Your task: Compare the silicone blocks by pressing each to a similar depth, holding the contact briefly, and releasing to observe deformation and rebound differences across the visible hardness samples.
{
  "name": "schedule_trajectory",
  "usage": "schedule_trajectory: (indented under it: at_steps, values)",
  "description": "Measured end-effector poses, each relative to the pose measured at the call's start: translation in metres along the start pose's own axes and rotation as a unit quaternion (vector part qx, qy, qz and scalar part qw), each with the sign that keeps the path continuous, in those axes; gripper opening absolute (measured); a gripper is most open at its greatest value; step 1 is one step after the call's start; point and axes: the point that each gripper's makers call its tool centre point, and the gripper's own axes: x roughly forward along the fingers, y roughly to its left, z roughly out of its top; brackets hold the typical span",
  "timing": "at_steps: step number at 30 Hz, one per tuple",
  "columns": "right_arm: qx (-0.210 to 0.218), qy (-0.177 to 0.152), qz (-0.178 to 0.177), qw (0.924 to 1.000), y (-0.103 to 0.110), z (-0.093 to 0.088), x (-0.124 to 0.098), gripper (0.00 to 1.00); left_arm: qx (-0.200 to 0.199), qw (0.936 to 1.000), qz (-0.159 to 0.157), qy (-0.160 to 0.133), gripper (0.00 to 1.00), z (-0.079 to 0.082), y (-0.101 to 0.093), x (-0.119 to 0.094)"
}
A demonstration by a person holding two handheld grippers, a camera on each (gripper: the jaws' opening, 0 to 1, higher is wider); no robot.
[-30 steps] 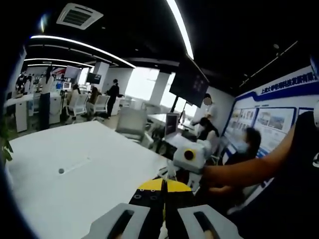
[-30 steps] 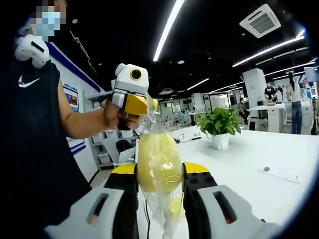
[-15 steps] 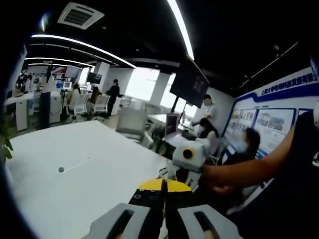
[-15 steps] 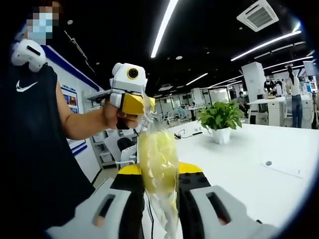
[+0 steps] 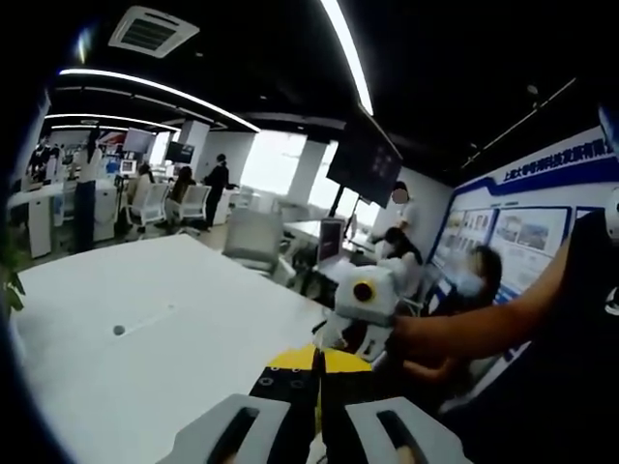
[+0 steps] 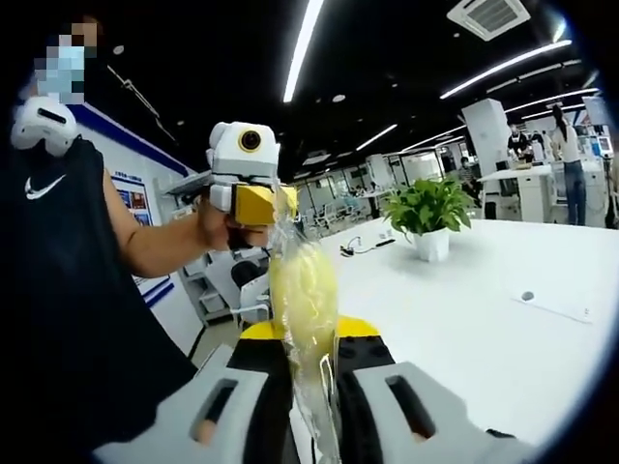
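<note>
A pale yellow silicone block in a clear plastic bag hangs between the jaws of my right gripper. The jaws are shut on it and squeeze it into a narrow upright shape. In the right gripper view my left gripper sits just above the block, pinching the bag's crumpled top, with a hand around its handle. In the left gripper view my left gripper has its yellow-tipped jaws pressed together. The right gripper shows beyond them, held in a hand. The bag itself is hardly visible there.
A large white table stretches to the right, with a potted plant and a small round mark on it. The person in a black sleeveless top stands close on the left. Chairs, desks and several people are far behind.
My right gripper's jaws have moved closer together, and the yellow block between them has become clearly narrower. The left gripper keeps its hold on the bag's top.
</note>
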Motion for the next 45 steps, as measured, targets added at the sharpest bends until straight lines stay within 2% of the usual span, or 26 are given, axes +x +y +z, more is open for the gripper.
schedule_trajectory:
  at_steps: [2, 7, 18, 29, 31, 34, 37, 45]
  values:
    - [0.017, 0.004, 0.005, 0.9998, 0.001, 0.002, -0.001, 0.05, 0.005, 1.0000, 0.000, -0.004, 0.00, 0.002, 0.000, 0.000]
    - [0.029, 0.002, 0.003, 0.9996, 0.002, 0.005, 0.000, 0.03, 0.011, 0.9999, -0.003, -0.008, 0.00, 0.006, -0.001, -0.002]
    - [0.028, 0.005, -0.005, 0.9996, 0.002, 0.004, 0.000, 0.03, 0.060, 0.9980, 0.003, -0.017, 0.00, 0.004, 0.000, -0.002]
    - [0.036, 0.014, -0.005, 0.9992, 0.004, -0.002, -0.002, 0.03, 0.059, 0.9982, 0.003, -0.013, 0.00, 0.000, 0.000, 0.000]
    - [0.040, 0.013, -0.002, 0.9991, 0.007, -0.002, -0.001, 0.03, 0.078, 0.9967, 0.001, -0.019, 0.00, -0.001, -0.001, -0.001]
    - [0.044, 0.013, 0.000, 0.9990, 0.008, -0.005, -0.001, 0.03, 0.081, 0.9966, -0.002, -0.018, 0.00, -0.003, -0.002, -0.001]
    - [0.043, 0.016, 0.000, 0.9989, 0.008, -0.008, 0.000, 0.03, 0.071, 0.9973, 0.016, -0.007, 0.00, -0.006, 0.001, -0.001]
    - [0.032, 0.008, -0.001, 0.9995, 0.010, -0.003, 0.002, 0.03, 0.052, 0.9985, 0.010, -0.011, 0.00, -0.003, -0.002, -0.005]
